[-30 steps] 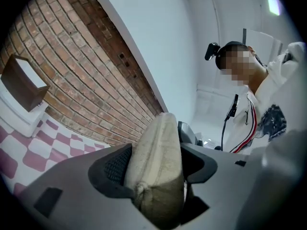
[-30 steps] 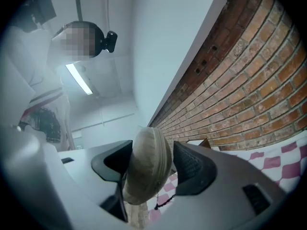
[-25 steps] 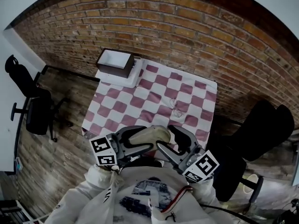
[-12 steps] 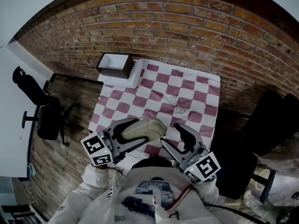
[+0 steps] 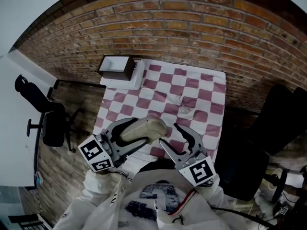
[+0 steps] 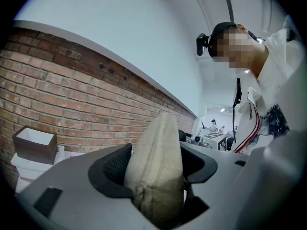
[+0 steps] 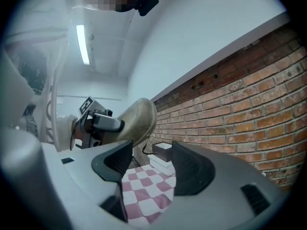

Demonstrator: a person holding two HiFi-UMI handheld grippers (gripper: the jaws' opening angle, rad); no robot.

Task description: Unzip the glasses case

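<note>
In the head view we hold the beige glasses case (image 5: 141, 129) clamped in our left gripper (image 5: 152, 130) above the near edge of the checked tablecloth (image 5: 192, 87). Our right gripper (image 5: 169, 136) is just beside the case's end. The left gripper view shows both pads pressing the case's sides. In the right gripper view our jaws stand apart with only cloth showing between them, and the case is up at their left.

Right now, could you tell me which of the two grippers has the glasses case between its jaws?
The left gripper: its jaws are clamped on the beige glasses case. On the right gripper, the jaws stand open and empty, with the case off to one side.
</note>
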